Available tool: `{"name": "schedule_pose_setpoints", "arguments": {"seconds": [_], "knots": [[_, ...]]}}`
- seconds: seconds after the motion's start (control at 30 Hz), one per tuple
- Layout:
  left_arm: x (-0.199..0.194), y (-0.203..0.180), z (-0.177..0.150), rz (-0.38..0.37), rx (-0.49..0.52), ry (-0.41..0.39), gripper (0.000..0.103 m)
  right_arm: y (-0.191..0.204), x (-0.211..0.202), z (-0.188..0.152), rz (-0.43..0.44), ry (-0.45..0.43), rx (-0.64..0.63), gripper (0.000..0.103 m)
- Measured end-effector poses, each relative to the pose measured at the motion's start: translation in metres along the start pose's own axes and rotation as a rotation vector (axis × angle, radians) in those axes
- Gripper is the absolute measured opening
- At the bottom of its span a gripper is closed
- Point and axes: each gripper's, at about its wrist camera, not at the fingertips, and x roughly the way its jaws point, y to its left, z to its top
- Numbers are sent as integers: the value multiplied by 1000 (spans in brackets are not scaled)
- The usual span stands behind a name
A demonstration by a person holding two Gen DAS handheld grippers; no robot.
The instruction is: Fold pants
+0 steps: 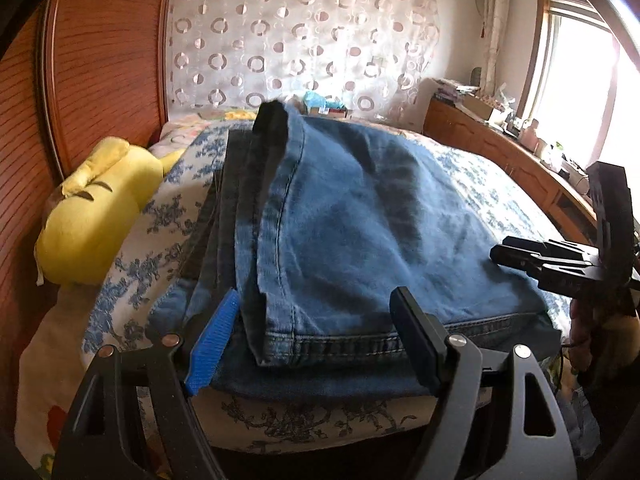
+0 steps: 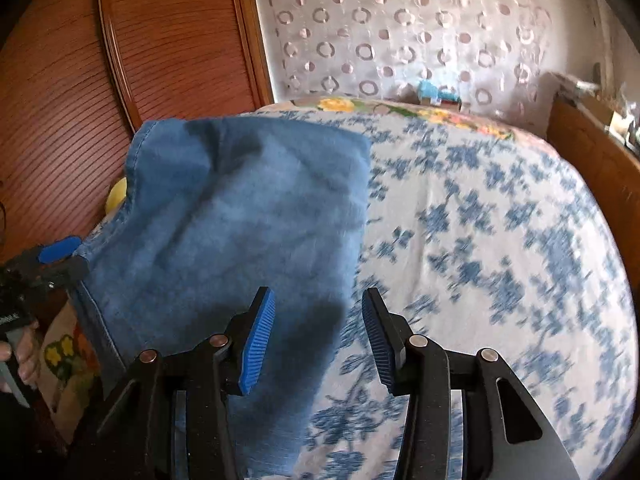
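Lying folded on the floral bedspread (image 2: 500, 240), blue pants (image 1: 352, 216) near its left edge, left gripper (image 1: 316, 340) fingers spread wide at the hem, right gripper (image 2: 318, 340) likewise wide, gripping nothing, yellow plush toy (image 1: 96, 212) beside.

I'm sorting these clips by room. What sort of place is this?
Most likely a home bedroom: blue jeans lie on a bed with a blue floral cover, a yellow plush toy rests against the wooden headboard, and a patterned curtain hangs behind.
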Motion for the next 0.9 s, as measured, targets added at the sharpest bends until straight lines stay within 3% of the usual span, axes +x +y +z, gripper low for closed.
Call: {"name": "schedule_pose_setpoints", "arguments": {"seconds": [0.47, 0.9], "knots": [[9, -8, -14, 61, 93, 6, 79, -1, 16, -10, 13, -22, 28, 52], [9, -9, -14, 62, 97, -1, 79, -2, 39, 22, 17, 85, 19, 52]]}}
